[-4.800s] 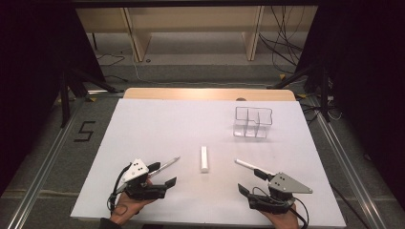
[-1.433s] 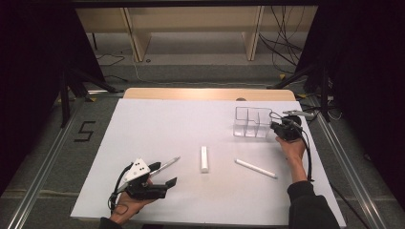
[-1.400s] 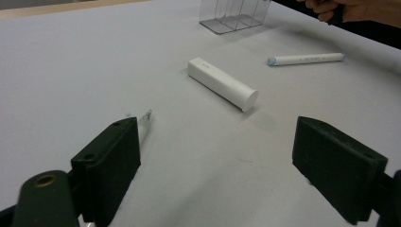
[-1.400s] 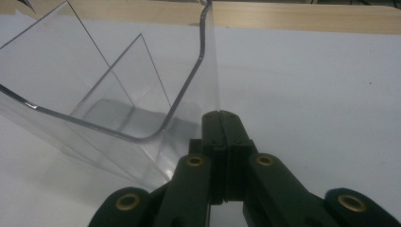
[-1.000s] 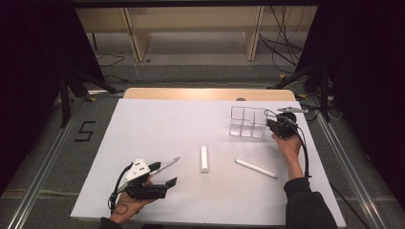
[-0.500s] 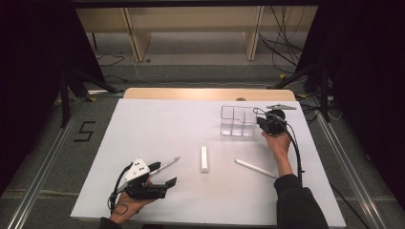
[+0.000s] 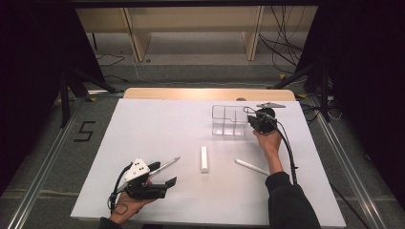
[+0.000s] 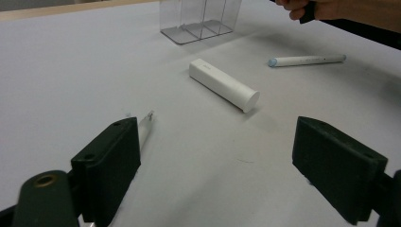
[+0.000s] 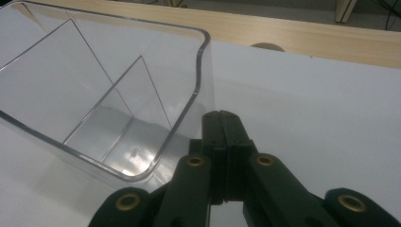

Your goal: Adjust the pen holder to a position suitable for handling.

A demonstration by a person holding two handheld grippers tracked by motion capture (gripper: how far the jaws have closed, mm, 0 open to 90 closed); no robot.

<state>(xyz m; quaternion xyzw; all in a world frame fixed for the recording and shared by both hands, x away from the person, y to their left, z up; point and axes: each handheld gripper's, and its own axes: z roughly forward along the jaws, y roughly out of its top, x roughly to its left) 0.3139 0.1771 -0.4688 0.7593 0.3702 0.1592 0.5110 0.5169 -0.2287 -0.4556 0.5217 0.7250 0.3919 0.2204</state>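
Your right gripper (image 7: pixel 249 122), jaws pressed together with nothing between them, sits against the clear organizer's (image 7: pixel 229 120) 3 o'clock wall; your left gripper (image 7: pixel 167 172), jaws wide apart and empty, rests at the table's (image 7: pixel 157 124) 7 o'clock; the white tube (image 7: pixel 204 159) lies mid-table.

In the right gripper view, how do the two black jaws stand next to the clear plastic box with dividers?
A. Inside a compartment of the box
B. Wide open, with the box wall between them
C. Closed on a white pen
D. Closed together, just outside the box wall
D: the right gripper has its jaws pressed together with nothing between them, beside the outer wall of the clear plastic box with dividers.
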